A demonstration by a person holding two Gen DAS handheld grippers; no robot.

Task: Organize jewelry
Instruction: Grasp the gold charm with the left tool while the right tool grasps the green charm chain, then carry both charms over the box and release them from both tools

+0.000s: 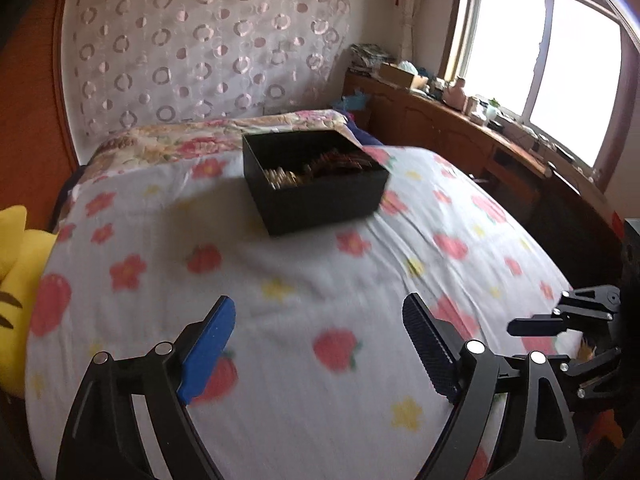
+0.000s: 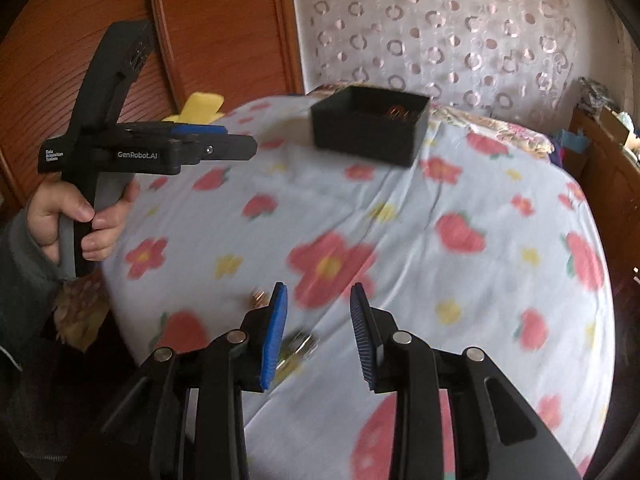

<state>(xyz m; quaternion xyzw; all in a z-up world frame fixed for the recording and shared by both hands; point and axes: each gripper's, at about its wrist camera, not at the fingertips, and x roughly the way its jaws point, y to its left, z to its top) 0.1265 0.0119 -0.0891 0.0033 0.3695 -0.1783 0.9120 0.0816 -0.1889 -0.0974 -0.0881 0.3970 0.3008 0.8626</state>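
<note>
A black open box point(image 1: 316, 182) sits on the floral bed sheet point(image 1: 280, 280) and holds gold and dark bracelets point(image 1: 320, 168). The box also shows in the right wrist view point(image 2: 370, 124). My left gripper point(image 1: 320, 328) is open and empty, well short of the box. My right gripper point(image 2: 318, 320) is open above the sheet near the bed's front edge. Blurred gold jewelry pieces point(image 2: 298, 350) lie on the sheet just beside and below its left finger. The left gripper point(image 2: 240, 146) is seen from the side in the right wrist view, held by a hand.
A yellow plush toy point(image 1: 16, 280) lies at the bed's left edge. A wooden cabinet with clutter point(image 1: 460, 120) runs along the right under the window. A patterned curtain point(image 1: 200, 40) hangs behind the bed. A wooden wardrobe point(image 2: 180, 20) stands at the left.
</note>
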